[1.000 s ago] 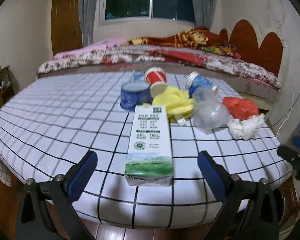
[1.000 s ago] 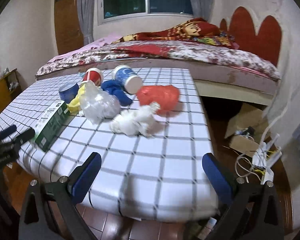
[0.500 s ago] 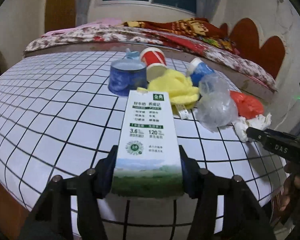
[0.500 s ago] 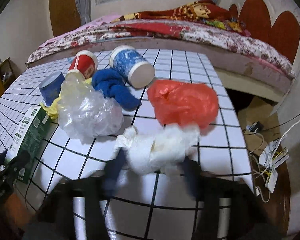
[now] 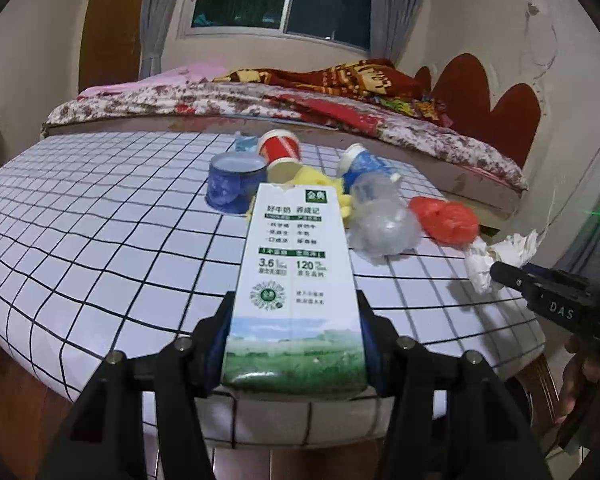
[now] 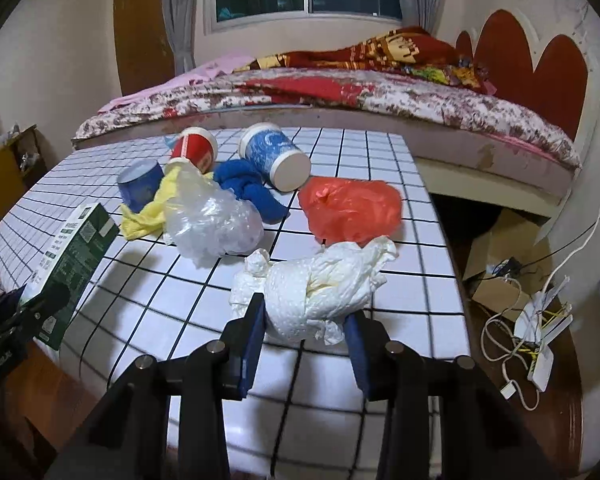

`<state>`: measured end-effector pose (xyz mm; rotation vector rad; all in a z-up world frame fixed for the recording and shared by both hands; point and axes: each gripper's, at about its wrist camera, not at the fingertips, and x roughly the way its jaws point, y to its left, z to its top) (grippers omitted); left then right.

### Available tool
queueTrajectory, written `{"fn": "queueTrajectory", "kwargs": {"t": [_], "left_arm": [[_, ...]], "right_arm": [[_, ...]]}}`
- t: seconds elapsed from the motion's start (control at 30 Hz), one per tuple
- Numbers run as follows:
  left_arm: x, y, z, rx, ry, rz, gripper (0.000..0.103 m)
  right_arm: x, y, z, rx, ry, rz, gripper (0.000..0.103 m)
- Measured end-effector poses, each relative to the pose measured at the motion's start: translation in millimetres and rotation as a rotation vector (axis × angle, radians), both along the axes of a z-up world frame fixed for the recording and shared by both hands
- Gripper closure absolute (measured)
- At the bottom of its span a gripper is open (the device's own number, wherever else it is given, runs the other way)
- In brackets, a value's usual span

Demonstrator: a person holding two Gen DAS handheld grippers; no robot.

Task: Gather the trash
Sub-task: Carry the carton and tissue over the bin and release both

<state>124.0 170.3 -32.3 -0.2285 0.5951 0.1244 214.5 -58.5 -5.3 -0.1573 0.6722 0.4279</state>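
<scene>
The left gripper clamped the milk carton lengthwise at lower centre, while the right gripper had just closed on the crumpled tissue.

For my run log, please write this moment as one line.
left gripper: shut on milk carton | right gripper: closing on white tissue wad

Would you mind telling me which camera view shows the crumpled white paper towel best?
The right wrist view: the crumpled white paper towel fills the centre, pinched between the jaws of the right gripper. The left wrist view catches only part of it at its right edge.
</scene>
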Motion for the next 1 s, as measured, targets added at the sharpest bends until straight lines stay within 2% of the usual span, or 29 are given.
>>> {"fn": "queueTrajectory", "kwargs": {"t": [0.53, 0.73, 1.0], "left_arm": [[-19, -75, 18, 0.047, -0.049, -0.153, 0.047], [-20, -105, 18, 0.060, -0.048, -0.219, 0.047], [-22, -150, 12, 0.079, -0.029, -0.305, 0.047]], "right_arm": [[-66, -83, 20, 0.021, -0.089, -0.053, 0.063], [-77, -120, 10, 0.000, -0.087, -0.115, 0.063], [-84, -162, -14, 0.066, -0.033, -0.209, 0.062]]}}
